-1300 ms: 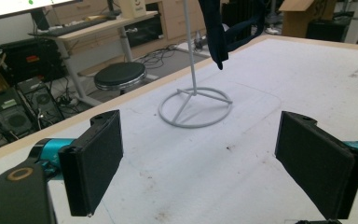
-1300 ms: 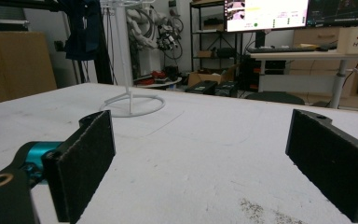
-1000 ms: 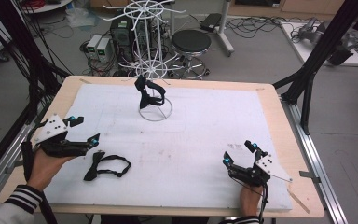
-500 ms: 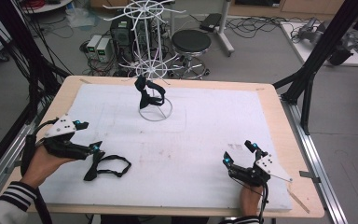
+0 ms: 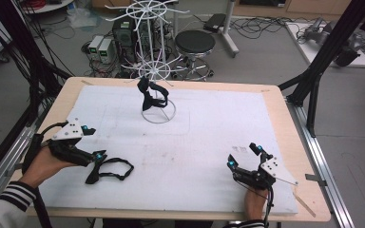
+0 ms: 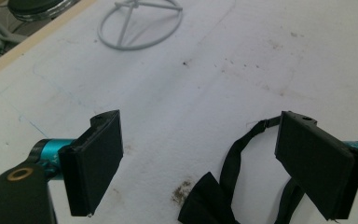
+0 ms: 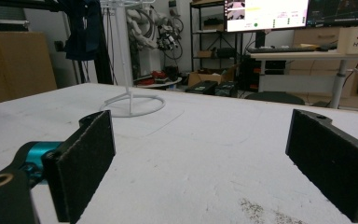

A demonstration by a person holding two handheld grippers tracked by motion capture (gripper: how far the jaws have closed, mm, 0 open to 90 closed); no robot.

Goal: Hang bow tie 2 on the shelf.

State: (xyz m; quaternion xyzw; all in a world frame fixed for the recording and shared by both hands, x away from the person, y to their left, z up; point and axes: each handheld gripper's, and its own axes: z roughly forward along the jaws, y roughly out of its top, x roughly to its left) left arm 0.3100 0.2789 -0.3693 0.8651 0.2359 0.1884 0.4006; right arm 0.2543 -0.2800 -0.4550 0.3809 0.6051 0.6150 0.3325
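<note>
Two grippers sit low over the table (image 5: 275,102), both with jaws spread wide and holding nothing. Just ahead of the left gripper (image 5: 95,157) lies one black bow tie (image 5: 109,169), its strap by the right-hand jaw. A second bow tie (image 5: 150,94) hangs on the white wire rack (image 5: 154,71) farther ahead. Well apart, the right gripper (image 5: 241,156) rests over stained white sheeting (image 7: 205,140). Beyond it stand a stool (image 5: 195,43), cables and monitors (image 7: 265,13).

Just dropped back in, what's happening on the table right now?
A person holds a claw in each hand. The left claw is open, poised over a black bow tie lying on the white mat, not gripping it. The right claw rests open. Another bow tie hangs on the white wire rack.
</note>
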